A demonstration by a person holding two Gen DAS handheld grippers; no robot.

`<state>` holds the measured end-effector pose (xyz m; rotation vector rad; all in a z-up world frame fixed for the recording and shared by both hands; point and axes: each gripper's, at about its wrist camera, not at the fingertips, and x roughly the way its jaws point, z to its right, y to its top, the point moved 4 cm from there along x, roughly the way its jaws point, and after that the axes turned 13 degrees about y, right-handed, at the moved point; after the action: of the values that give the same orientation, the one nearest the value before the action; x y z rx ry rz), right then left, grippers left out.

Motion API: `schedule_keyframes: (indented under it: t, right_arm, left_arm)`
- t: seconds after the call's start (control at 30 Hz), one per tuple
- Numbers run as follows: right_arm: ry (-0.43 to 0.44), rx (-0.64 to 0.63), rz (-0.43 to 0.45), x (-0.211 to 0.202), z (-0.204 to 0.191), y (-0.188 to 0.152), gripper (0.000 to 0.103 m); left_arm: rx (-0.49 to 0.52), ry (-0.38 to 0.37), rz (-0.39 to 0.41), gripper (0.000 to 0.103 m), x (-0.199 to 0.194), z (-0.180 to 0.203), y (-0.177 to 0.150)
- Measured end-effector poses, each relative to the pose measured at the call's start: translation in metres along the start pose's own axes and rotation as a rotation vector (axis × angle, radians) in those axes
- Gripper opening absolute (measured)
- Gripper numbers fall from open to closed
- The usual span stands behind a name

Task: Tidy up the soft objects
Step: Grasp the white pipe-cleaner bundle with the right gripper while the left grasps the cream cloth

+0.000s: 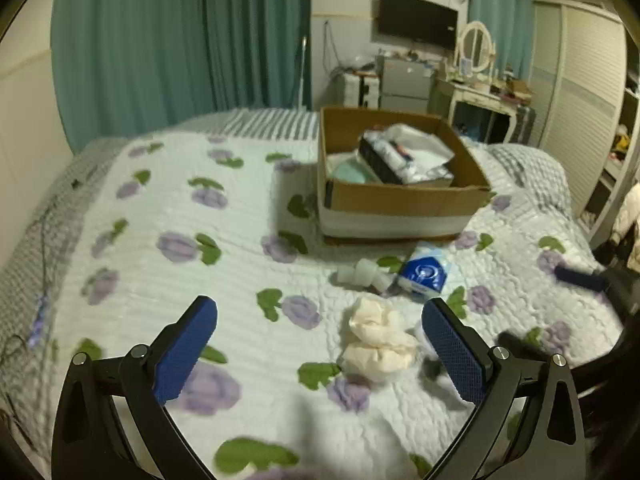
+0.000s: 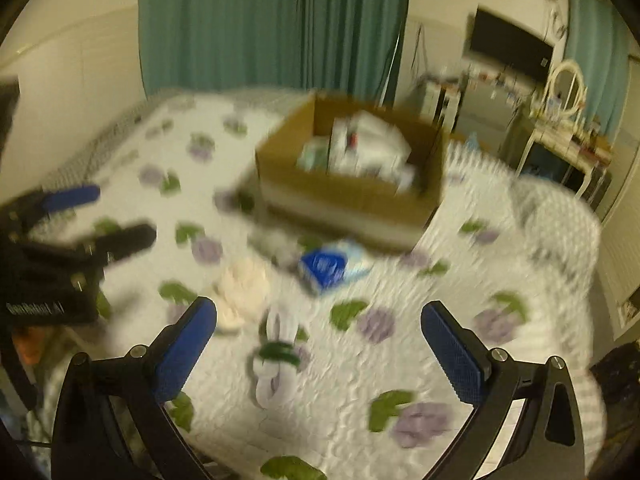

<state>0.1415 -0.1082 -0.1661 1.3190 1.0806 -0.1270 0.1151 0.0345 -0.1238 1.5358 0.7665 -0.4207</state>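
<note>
A cream crumpled soft cloth lies on the floral bedspread, just inside my left gripper's right finger. My left gripper is open and empty above the bed. A blue-and-white tissue pack and small white soft items lie beyond it, in front of a cardboard box holding several packs. My right gripper is open and empty over a white-and-green rolled item. The right wrist view, blurred, also shows the cloth, the tissue pack, the box and my left gripper.
Teal curtains hang behind the bed. A dresser with a mirror, a wall TV and a wardrobe stand at the right. A cable lies along the bed's left edge. My right gripper's finger shows at the right.
</note>
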Motion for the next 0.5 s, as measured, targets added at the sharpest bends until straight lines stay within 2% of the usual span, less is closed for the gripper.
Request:
schedule_keyframes:
  t: [0.07,0.13,0.2,0.27,0.3,0.33,0.37,0.43,0.5]
  right_arm:
    - [0.028,0.032,-0.043,0.025,0.006,-0.01,0.089]
    - [0.059,0.055,-0.09,0.047,0.011,-0.02,0.085]
    - [0.087,0.072,-0.136,0.066,0.012,-0.031,0.082]
    - [0.129,0.08,-0.18,0.08,0.01,-0.04,0.071]
    - [0.142,0.078,-0.196,0.085,0.008,-0.043,0.069]
    - [0.153,0.077,-0.216,0.09,0.006,-0.046,0.063]
    - [0.16,0.08,-0.229,0.094,0.005,-0.048,0.052]
    - [0.164,0.088,-0.249,0.099,0.006,-0.052,0.035]
    - [0.159,0.104,-0.227,0.095,0.01,-0.05,0.034]
  left_arm:
    - [-0.018,-0.01,-0.016,0.103,0.011,0.001,-0.002]
    - [-0.017,-0.011,-0.029,0.103,0.022,0.005,-0.005]
    - [0.007,-0.02,-0.047,0.103,0.03,0.011,-0.011]
    - [0.041,-0.039,-0.071,0.103,0.038,0.017,-0.019]
    - [0.051,-0.041,-0.081,0.103,0.041,0.019,-0.023]
    - [0.054,-0.042,-0.087,0.103,0.042,0.02,-0.025]
    - [0.056,-0.044,-0.092,0.103,0.043,0.02,-0.026]
    - [0.058,-0.05,-0.097,0.103,0.044,0.021,-0.026]
    - [0.066,-0.055,-0.103,0.103,0.045,0.023,-0.027]
